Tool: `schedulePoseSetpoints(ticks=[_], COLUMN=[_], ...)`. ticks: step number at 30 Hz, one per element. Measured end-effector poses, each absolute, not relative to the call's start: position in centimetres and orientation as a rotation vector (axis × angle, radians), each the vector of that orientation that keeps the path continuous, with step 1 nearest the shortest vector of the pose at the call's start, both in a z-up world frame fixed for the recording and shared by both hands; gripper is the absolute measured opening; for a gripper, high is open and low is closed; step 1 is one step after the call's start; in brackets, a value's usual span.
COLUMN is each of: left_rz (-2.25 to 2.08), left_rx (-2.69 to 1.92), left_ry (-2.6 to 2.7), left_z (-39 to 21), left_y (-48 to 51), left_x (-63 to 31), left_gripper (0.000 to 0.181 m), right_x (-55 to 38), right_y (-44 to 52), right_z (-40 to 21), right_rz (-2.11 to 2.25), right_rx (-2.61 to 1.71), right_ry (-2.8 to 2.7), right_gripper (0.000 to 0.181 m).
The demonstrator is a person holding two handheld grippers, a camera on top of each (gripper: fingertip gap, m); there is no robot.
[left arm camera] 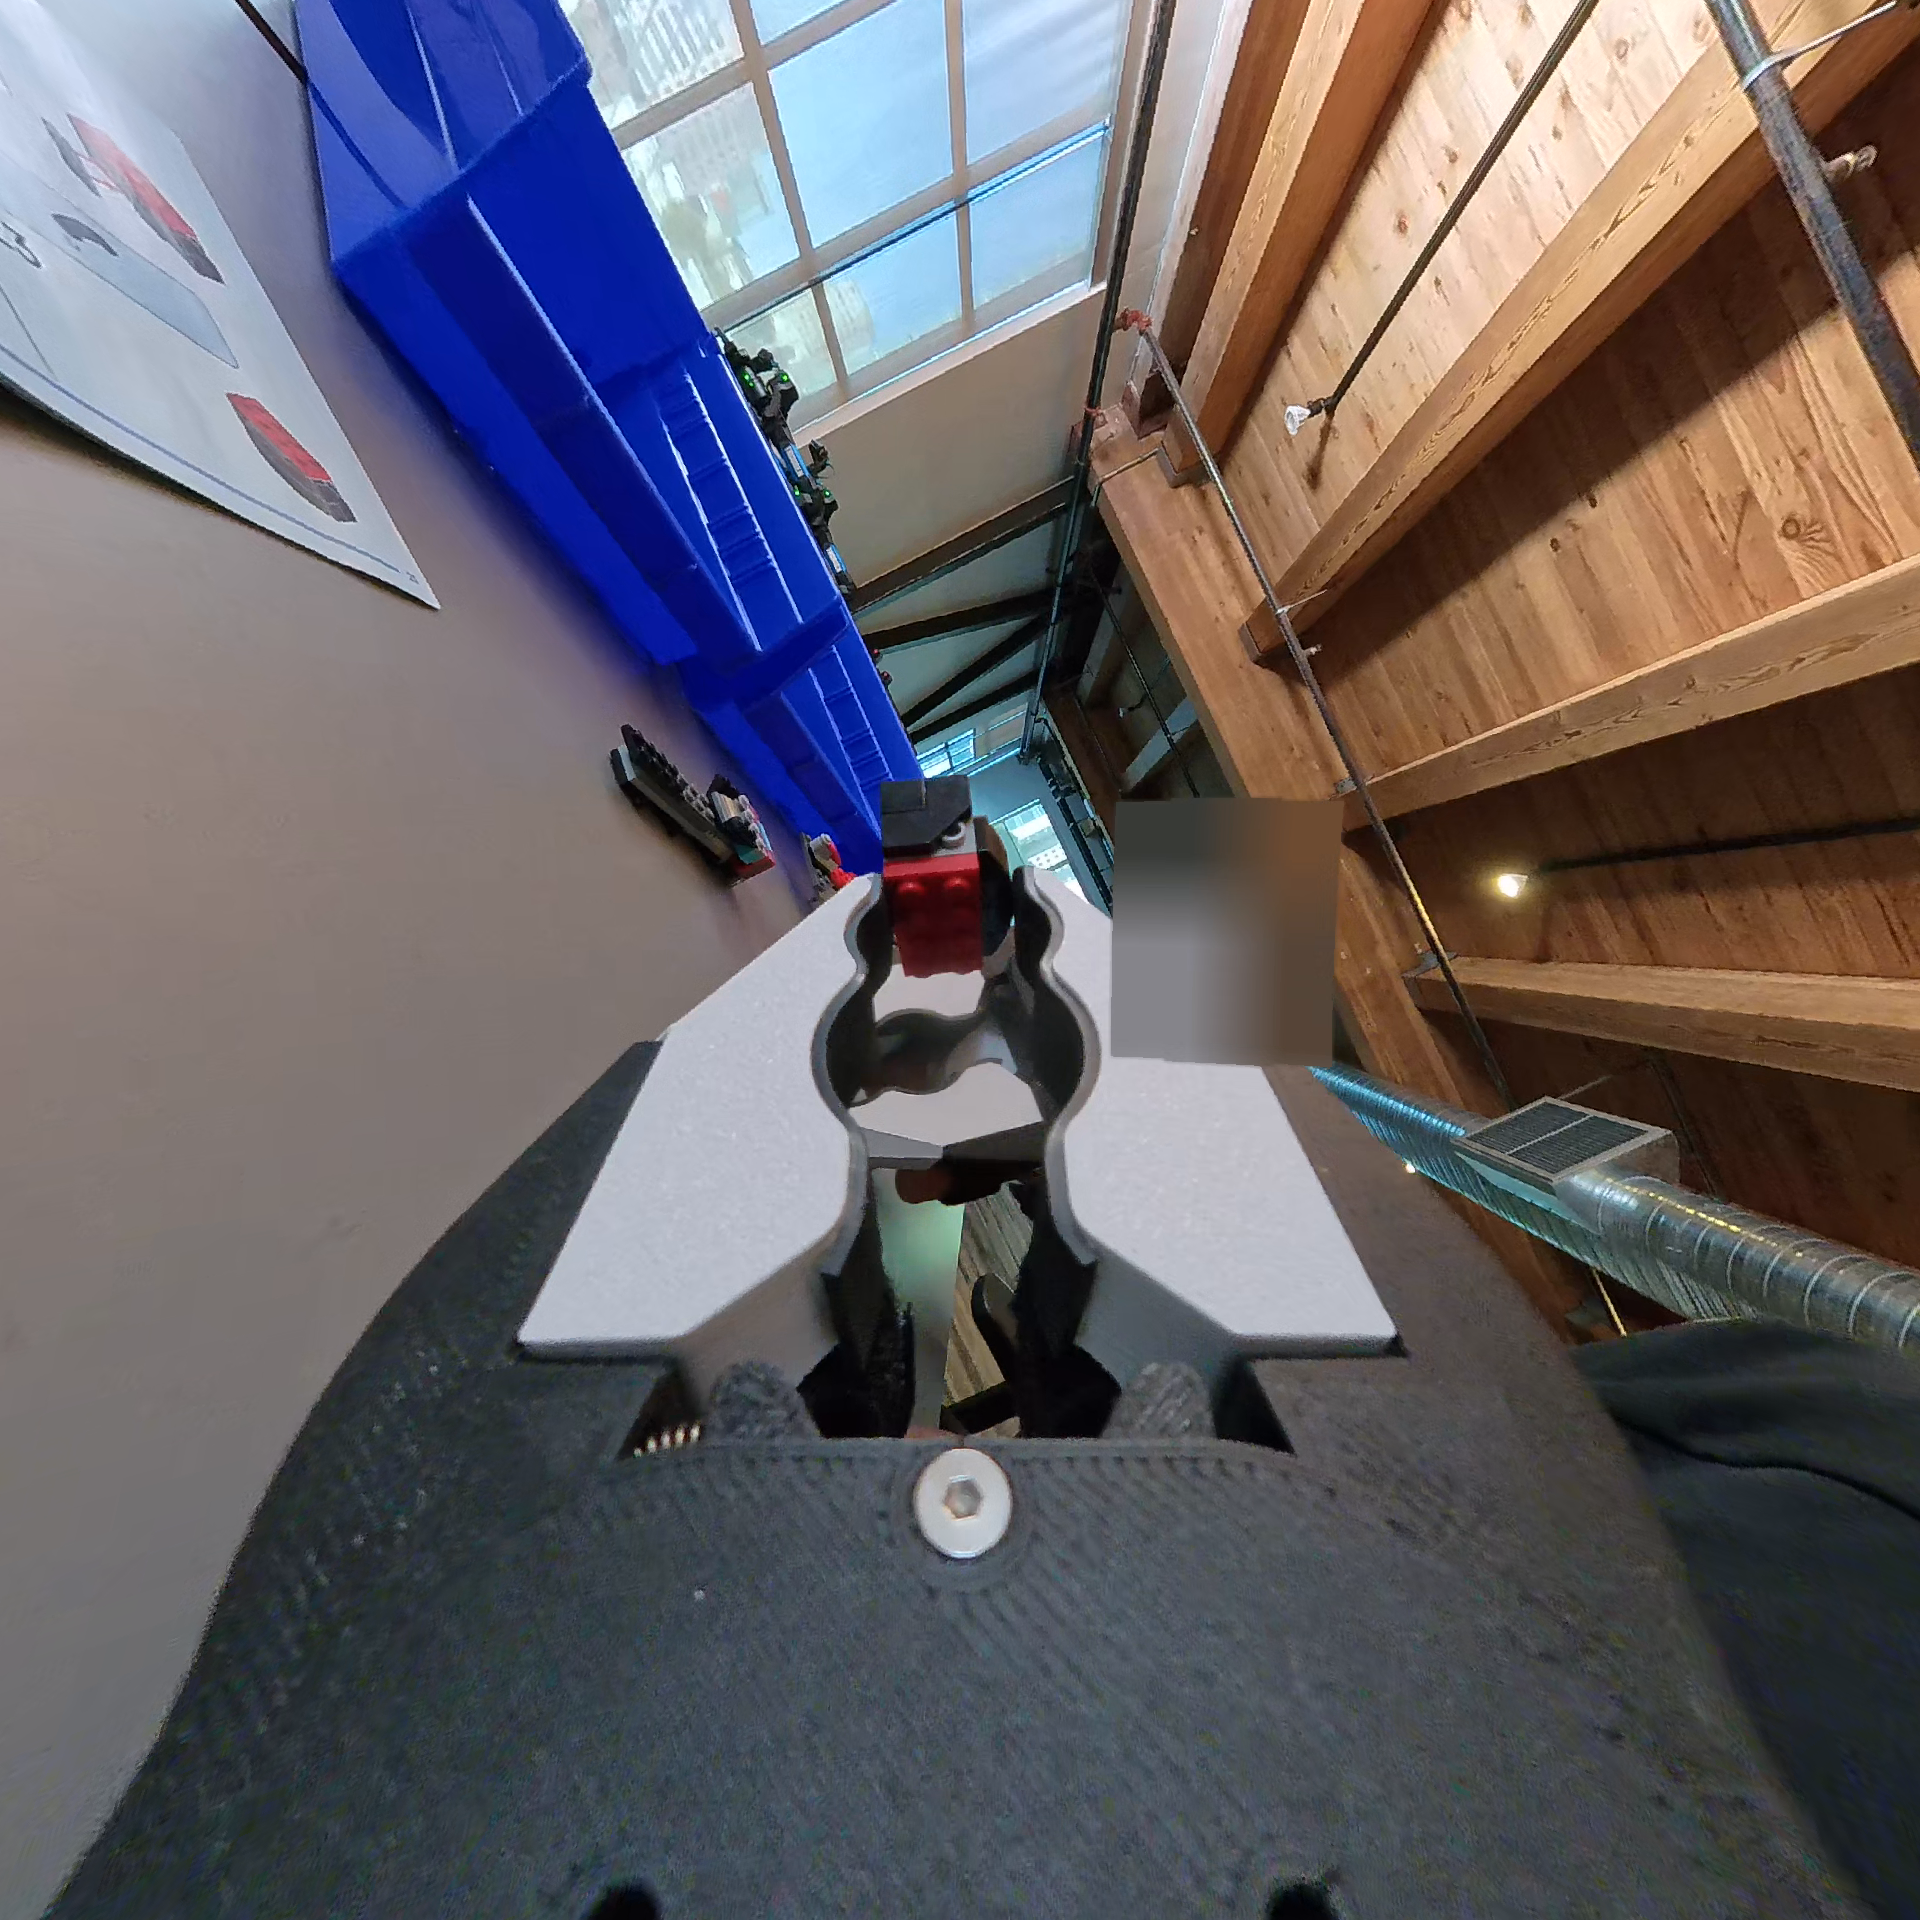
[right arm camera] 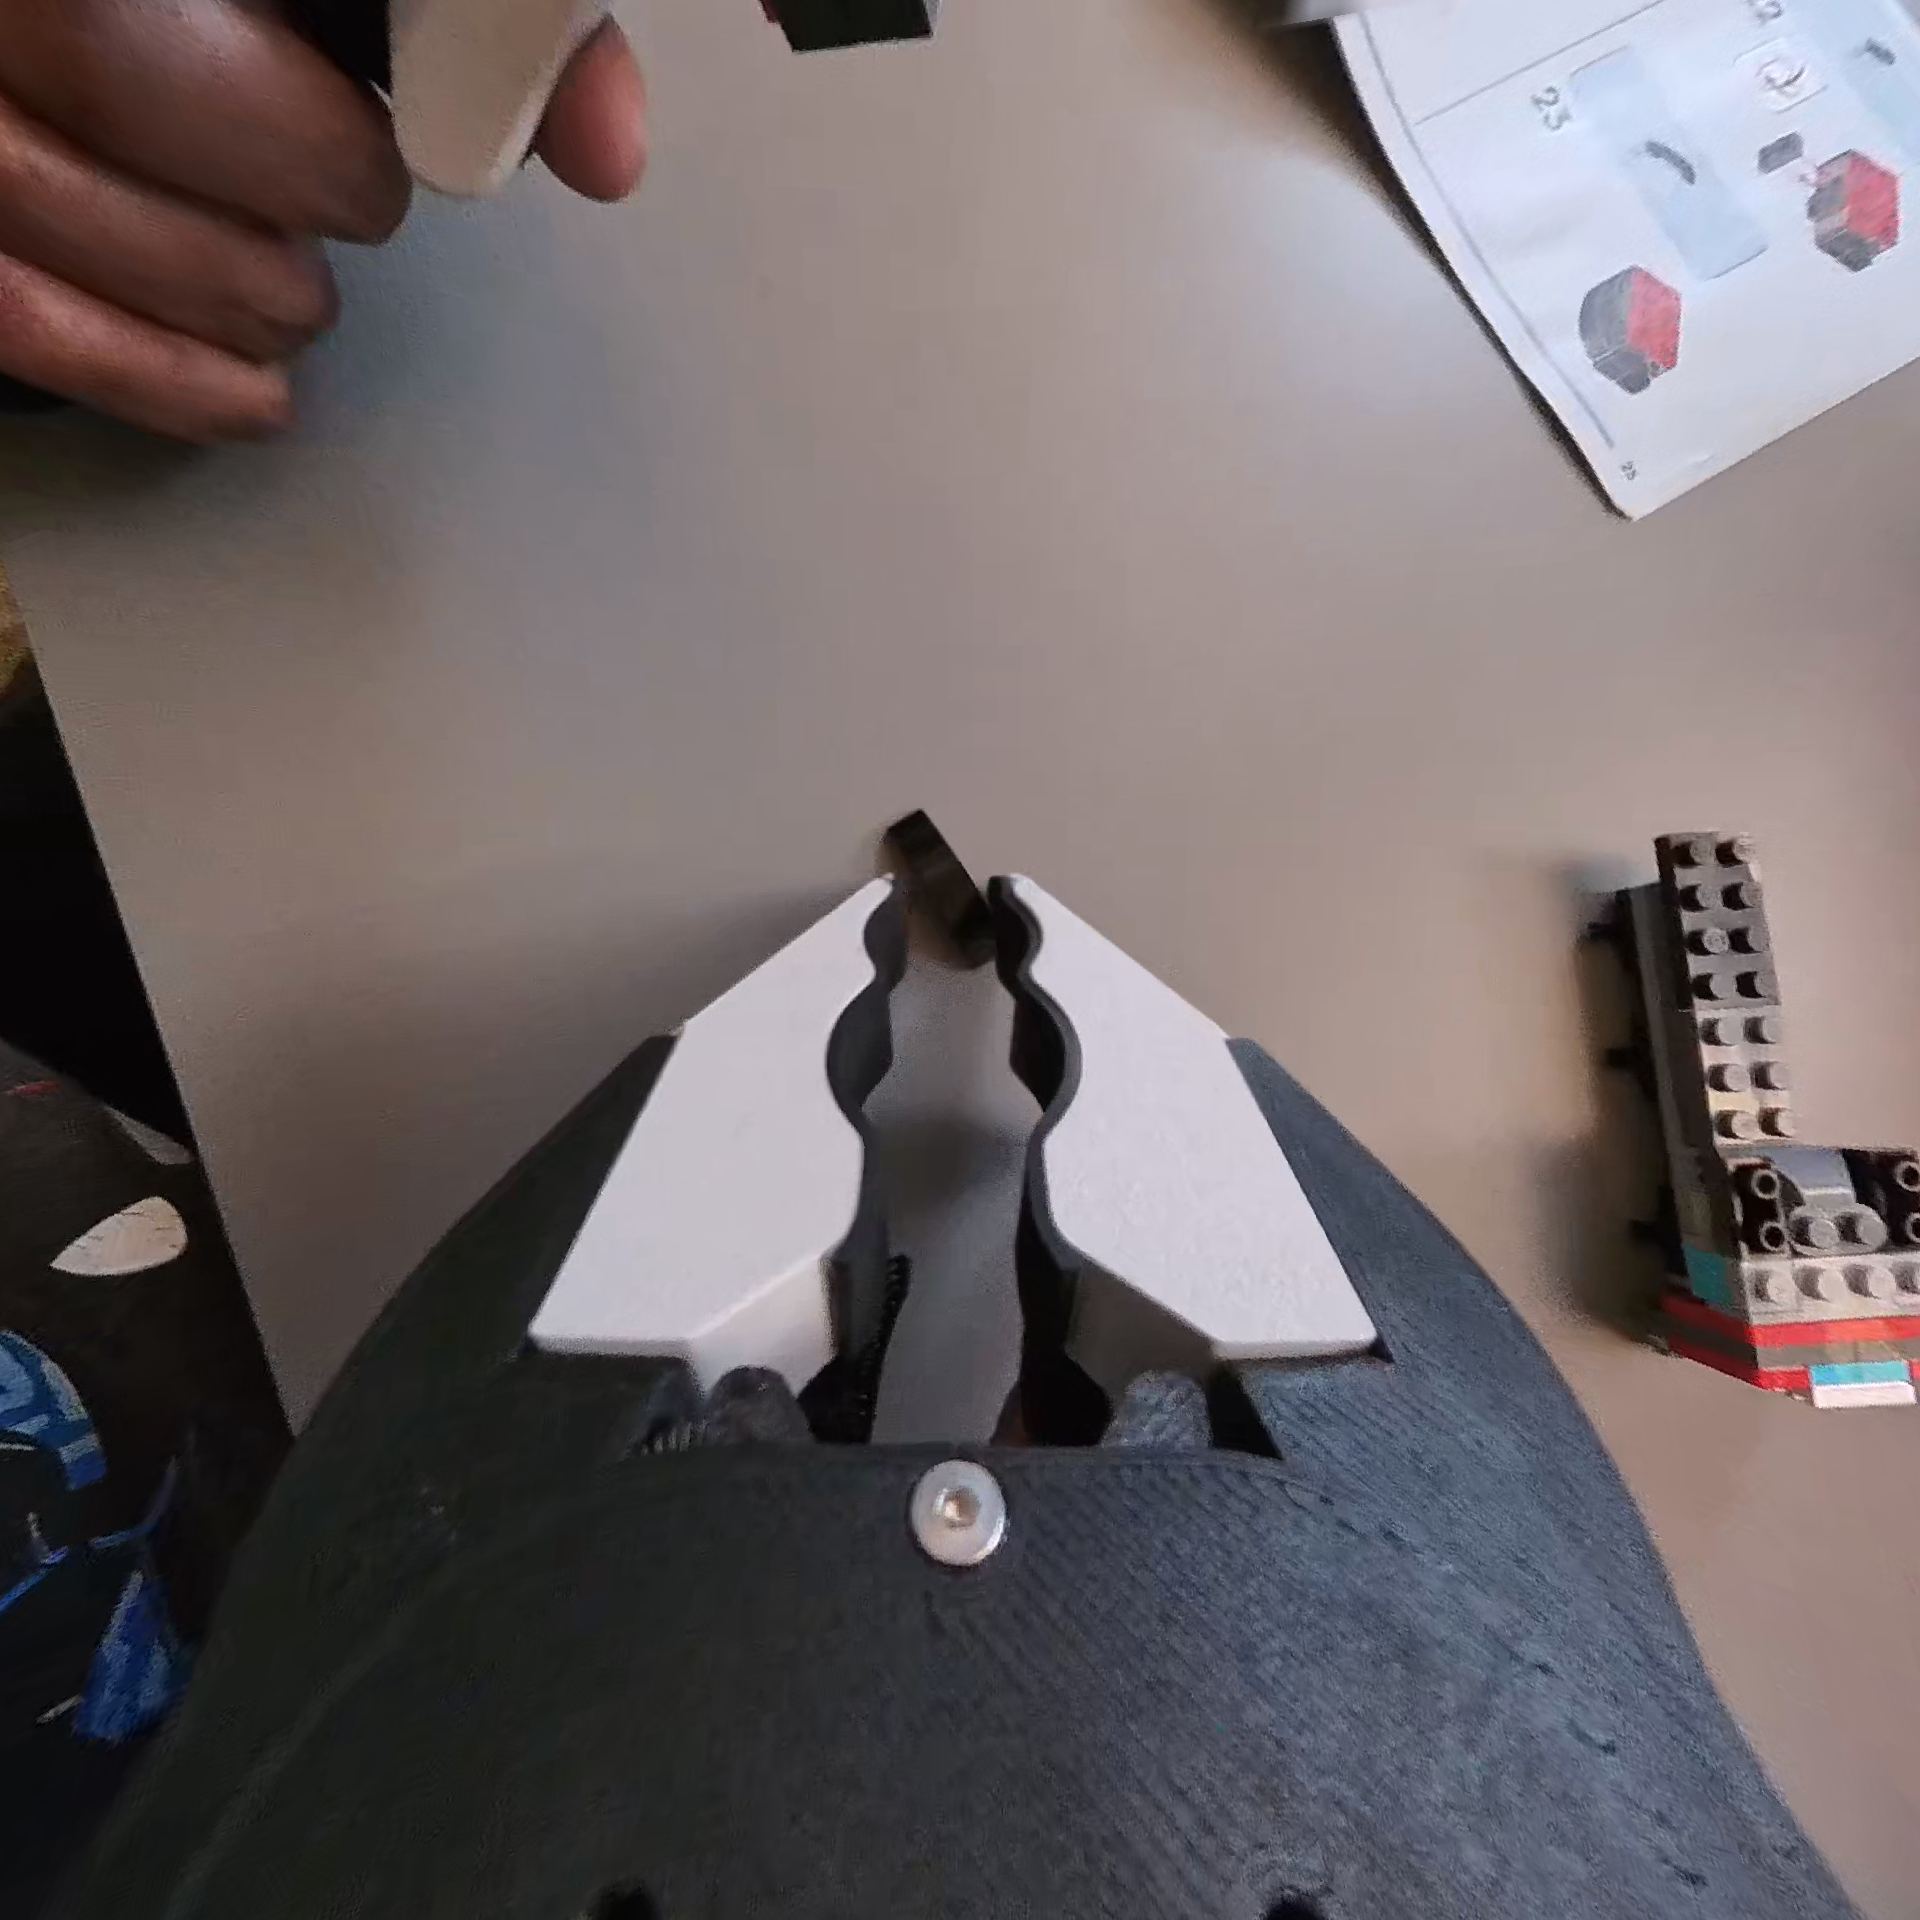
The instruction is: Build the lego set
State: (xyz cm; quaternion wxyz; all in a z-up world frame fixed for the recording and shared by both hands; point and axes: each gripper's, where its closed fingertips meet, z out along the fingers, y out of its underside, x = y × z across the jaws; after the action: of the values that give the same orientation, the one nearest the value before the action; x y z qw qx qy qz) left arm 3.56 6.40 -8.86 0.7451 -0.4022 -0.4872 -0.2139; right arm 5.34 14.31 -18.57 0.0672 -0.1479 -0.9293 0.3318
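Observation:
In the left wrist view my left gripper (left arm camera: 940, 894) is shut on a small red and black lego assembly (left arm camera: 932, 899), held up in the air and tilted sideways. In the right wrist view my right gripper (right arm camera: 943, 899) is shut on a small black lego piece (right arm camera: 940, 894), low over the tan table (right arm camera: 935, 520). A partly built grey, black and red lego model (right arm camera: 1756, 1174) lies on the table to the right of it; it also shows in the left wrist view (left arm camera: 691, 821). At the top edge of the right wrist view the left gripper's black piece (right arm camera: 852, 21) shows.
An instruction sheet (right arm camera: 1683, 229) lies at the far right of the table, also in the left wrist view (left arm camera: 156, 291). Blue bins (left arm camera: 582, 343) line the table's far side. A hand (right arm camera: 208, 208) holds the other gripper at upper left. The table's left edge (right arm camera: 125, 790) is near. The left gripper's tips are roughly 12 cm from the right gripper's.

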Motion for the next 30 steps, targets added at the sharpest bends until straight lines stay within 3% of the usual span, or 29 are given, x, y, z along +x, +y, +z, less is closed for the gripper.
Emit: schedulePoseSetpoints(ticks=[7,17,30], left_rz=[-0.489,-0.521,-0.526], left_rx=[-0.856,-0.829,-0.847], left_ry=[-1.071,-1.014,-0.999], left_z=[-8.8,-7.9,-7.7], left_y=[6.3,7.0,7.5], left_x=[3.5,3.8,4.0], left_gripper=[0.022,0.022,0.022], right_x=[4.4,3.9,3.9], right_y=[13.9,9.1,7.0], right_z=[-17.4,-5.8,-6.6], right_rz=[1.045,1.564,1.442], right_rx=[-0.609,-0.766,-0.703], right_ry=[-2.704,-2.446,-2.485], right_gripper=[0.009,0.008,0.008])
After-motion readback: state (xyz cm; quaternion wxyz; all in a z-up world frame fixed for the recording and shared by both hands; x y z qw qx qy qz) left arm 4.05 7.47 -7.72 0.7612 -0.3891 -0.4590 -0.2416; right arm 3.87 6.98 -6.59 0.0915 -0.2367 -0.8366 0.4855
